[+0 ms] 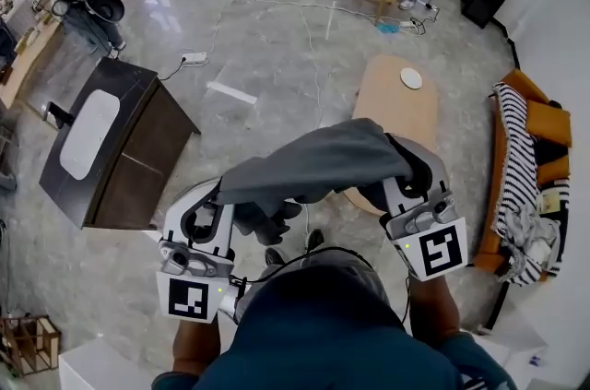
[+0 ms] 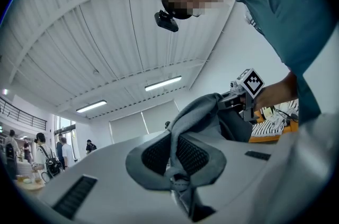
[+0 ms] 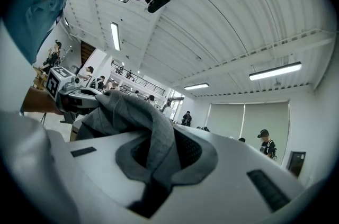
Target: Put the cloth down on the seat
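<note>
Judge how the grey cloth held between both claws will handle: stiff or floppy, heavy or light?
Probably floppy: the grey cloth drapes and creases between the left claw and right claw. Likely light, since small pinches carry it.

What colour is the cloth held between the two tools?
Plain grey, with no pattern. The cloth shows best in the head view.

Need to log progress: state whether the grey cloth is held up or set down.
Held up. The cloth hangs stretched between the left gripper and right gripper, both shut on it, above the floor.
</note>
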`<state>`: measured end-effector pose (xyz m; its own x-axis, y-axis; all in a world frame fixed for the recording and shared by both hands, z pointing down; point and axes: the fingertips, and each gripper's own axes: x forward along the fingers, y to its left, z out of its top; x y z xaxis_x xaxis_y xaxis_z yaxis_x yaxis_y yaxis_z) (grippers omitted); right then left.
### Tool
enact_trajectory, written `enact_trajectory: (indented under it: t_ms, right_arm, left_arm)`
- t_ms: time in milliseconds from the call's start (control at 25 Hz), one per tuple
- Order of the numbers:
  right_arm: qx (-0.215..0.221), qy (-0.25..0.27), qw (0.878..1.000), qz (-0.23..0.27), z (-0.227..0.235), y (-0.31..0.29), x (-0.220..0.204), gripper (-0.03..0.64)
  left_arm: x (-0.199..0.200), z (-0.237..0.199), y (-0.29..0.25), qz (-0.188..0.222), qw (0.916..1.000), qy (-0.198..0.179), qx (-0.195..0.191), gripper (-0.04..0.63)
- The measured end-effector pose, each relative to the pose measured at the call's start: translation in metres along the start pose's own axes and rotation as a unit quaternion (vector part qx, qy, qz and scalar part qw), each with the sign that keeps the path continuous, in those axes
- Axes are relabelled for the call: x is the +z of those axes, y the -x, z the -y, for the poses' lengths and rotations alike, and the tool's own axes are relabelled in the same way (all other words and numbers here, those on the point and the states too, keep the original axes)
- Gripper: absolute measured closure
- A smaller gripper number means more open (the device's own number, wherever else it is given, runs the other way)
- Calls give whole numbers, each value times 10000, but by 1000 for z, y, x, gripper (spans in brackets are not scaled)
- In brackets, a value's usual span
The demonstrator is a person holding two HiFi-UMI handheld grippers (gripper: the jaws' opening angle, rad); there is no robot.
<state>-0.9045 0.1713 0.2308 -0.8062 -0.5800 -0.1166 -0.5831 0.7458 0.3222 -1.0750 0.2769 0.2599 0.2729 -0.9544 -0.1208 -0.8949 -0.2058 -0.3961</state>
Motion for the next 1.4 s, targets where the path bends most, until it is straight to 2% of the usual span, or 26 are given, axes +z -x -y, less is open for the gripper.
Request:
enact_trajectory:
  t_ms: [200, 440, 560, 800, 1040, 1280, 1400]
  right_arm:
    - [183, -3, 9998, 108, -2, 8, 2, 577]
    - [519, -45, 9981, 324, 25, 27, -1, 577]
    - [761, -71, 9963, 382, 41, 41, -6, 577]
    - [1151, -92, 9922, 465, 85, 74, -27, 577]
    - [1431, -193, 9869, 716, 104, 94, -24, 577]
    - [1443, -203, 9861, 795, 105, 111, -16, 577]
    - [1372, -198, 9875, 753, 104, 116, -13, 577]
  left_arm:
    - [5, 9, 9, -93, 9998, -57, 183, 571]
    - [24, 33, -7, -225, 9975, -347, 568, 572]
    - [28, 53, -15, -328, 9952, -392, 829, 571]
    - [41, 106, -40, -634, 9895, -663, 1120, 572]
    - [64, 143, -40, -804, 9833, -837, 1400, 571]
    - [80, 164, -30, -827, 9824, -993, 1350, 571]
    - [83, 170, -25, -787, 9840, -893, 1326, 571]
